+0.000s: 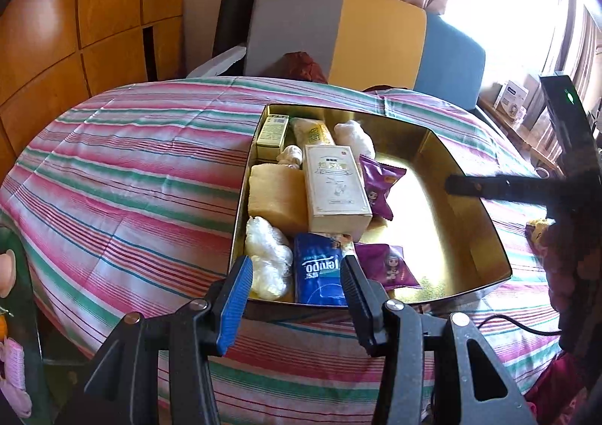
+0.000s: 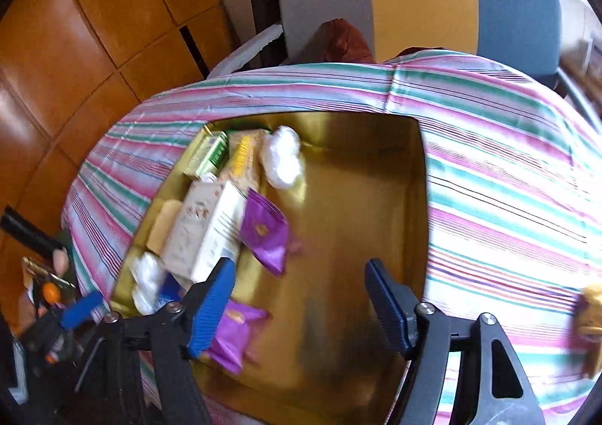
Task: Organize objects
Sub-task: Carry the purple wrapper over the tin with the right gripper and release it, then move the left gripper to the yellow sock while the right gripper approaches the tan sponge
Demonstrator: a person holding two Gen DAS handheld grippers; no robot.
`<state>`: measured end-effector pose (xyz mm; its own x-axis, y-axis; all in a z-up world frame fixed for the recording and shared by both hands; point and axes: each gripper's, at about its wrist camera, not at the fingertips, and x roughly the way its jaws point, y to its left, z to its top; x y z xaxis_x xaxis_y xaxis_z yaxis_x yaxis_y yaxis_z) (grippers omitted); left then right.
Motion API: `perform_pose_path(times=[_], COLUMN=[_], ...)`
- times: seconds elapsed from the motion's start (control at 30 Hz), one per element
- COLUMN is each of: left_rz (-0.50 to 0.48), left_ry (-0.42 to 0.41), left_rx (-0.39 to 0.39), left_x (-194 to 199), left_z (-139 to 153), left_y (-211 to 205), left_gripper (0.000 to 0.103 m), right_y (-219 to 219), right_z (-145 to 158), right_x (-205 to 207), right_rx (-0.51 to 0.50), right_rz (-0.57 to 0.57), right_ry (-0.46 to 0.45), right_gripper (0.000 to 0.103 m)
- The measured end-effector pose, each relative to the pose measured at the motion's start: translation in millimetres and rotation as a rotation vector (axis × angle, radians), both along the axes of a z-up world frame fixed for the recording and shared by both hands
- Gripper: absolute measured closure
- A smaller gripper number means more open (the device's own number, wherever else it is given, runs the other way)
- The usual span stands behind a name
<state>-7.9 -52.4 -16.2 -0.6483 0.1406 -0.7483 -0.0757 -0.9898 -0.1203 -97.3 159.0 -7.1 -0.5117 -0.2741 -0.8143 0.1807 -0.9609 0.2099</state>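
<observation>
An open gold box (image 1: 466, 146) lies on the striped cloth. Its left half holds a white carton (image 1: 335, 192), a yellow sponge (image 1: 276, 195), a blue tissue pack (image 1: 320, 274), crumpled white bags (image 1: 267, 263), a green carton (image 1: 272, 131) and two purple snack packets (image 1: 380, 184). My left gripper (image 1: 296, 267) hangs open over the box's near edge, holding nothing. My right gripper (image 2: 298, 267) stands open above the bare gold floor (image 2: 357, 199), nothing between its pads. One purple packet (image 2: 265, 233) lies just ahead of its left finger, another (image 2: 233, 334) beneath that finger.
A yellowish item (image 2: 590, 308) lies on the cloth right of the box. Behind the table stands a grey, yellow and blue chair back (image 1: 338, 30). Wooden panels (image 1: 75, 30) line the left. A black cable (image 1: 519, 323) trails across the cloth at the near right.
</observation>
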Motion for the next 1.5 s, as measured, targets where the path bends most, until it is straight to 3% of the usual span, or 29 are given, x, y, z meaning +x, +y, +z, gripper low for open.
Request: perform_pose_path(times=[0.3, 0.53, 0.7, 1.0, 1.33, 1.4, 1.5], left_rz=[-0.031, -0.068, -0.096, -0.129, -0.16, -0.169, -0.181], left_ry=[0.018, 0.013, 0.019, 0.008, 0.002, 0.001, 0.0], left_rx=[-0.028, -0.041, -0.04, -0.029, -0.03, -0.035, -0.042], left_x=[4.2, 3.7, 2.7, -1.6, -6.6, -7.3, -7.9], left_z=[6.7, 7.2, 9.1, 6.1, 9.4, 10.6, 12.3], left_y=[15.7, 32.0, 43.3, 57.5, 70.8, 74.7, 80.8], left_gripper=[0.054, 0.054, 0.054, 0.054, 0.054, 0.054, 0.054], right_y=[51.1, 108.0, 160.8, 276.6, 384.5, 397.5, 405.3], right_z=[-10.5, -10.9, -7.0, 0.6, -36.2, -50.0, -71.6], right_x=[27.2, 34.8, 37.4, 51.1, 80.7, 82.2, 80.3], right_rx=[0.081, 0.106, 0.11, 0.082, -0.017, -0.073, -0.245], right_rz=[-0.058, -0.167, -0.294, -0.64, -1.025, -1.069, -1.062], right_ry=[-0.021, -0.023, -0.026, -0.056, -0.185, -0.214, -0.247], right_gripper=[0.027, 0.027, 0.027, 0.027, 0.022, 0.022, 0.021])
